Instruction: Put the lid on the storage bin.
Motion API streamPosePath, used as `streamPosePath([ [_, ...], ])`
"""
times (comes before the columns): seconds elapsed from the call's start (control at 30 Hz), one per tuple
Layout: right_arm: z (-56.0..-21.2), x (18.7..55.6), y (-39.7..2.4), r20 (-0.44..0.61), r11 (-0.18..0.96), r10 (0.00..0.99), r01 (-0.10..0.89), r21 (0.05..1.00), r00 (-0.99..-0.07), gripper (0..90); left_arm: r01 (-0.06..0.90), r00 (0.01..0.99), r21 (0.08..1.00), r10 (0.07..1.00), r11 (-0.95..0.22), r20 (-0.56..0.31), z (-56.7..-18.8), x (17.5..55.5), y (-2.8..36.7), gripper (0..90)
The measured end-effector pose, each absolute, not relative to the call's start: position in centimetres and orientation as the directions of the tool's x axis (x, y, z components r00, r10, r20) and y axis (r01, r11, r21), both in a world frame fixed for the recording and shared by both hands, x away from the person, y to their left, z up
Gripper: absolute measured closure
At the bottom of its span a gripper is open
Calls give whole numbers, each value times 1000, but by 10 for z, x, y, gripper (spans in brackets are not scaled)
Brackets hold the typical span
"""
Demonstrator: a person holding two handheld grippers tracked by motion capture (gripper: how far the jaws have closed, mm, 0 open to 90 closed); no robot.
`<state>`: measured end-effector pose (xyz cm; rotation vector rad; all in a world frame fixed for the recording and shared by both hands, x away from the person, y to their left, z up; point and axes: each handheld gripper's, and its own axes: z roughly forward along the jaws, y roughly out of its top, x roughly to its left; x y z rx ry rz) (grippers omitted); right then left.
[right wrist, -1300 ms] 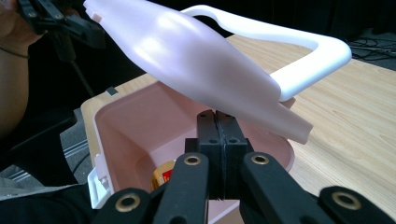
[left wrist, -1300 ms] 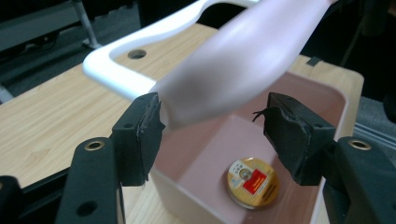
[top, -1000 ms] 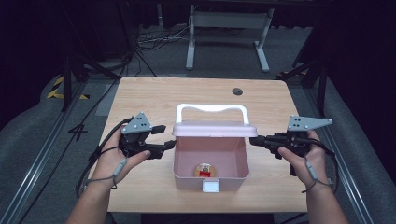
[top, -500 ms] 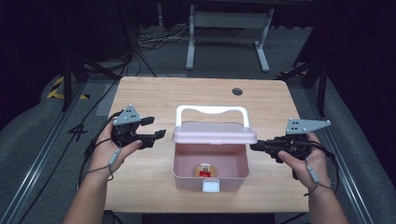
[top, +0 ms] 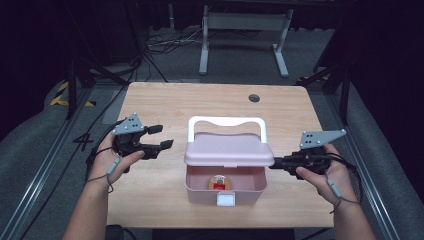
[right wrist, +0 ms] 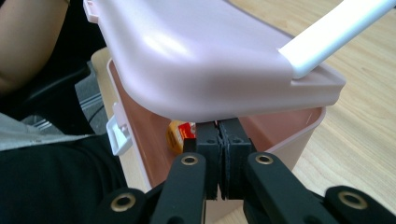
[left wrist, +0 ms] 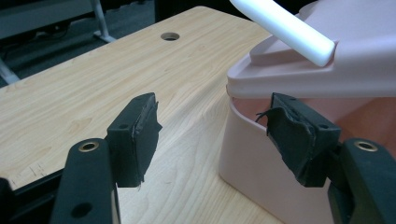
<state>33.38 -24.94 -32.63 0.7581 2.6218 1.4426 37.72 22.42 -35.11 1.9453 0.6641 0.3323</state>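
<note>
Wooden table (top: 165, 100) with round grommet hole (top: 254, 98), metal frame (top: 245, 30), cables (top: 160, 42) on floor

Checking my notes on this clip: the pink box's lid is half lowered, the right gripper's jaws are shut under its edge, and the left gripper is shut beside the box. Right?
Not quite: the left gripper is open, its jaws spread wide beside the pink box, as the left gripper view shows. The rest holds: the lid is half lowered and the right gripper has its jaws shut under the lid's edge.

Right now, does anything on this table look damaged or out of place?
Yes: on the left gripper, one pad is torn and frayed at its tip. The pink box's lid sits half-raised, propped by the right gripper's closed fingers.
</note>
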Motion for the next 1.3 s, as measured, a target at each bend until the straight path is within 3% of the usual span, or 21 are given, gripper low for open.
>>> streamPosePath([
  [0.37, -329, 331, -244, 128, 564, 416, 366, 741, -900, 886, 308, 811, 894, 580, -325, -69, -363, 385, 232, 343],
  [1.3, -335, 327, -239, 132, 674, 340, 340, 656, -931, 870, 332, 800, 872, 598, -359, -59, -371, 388, 232, 338],
])
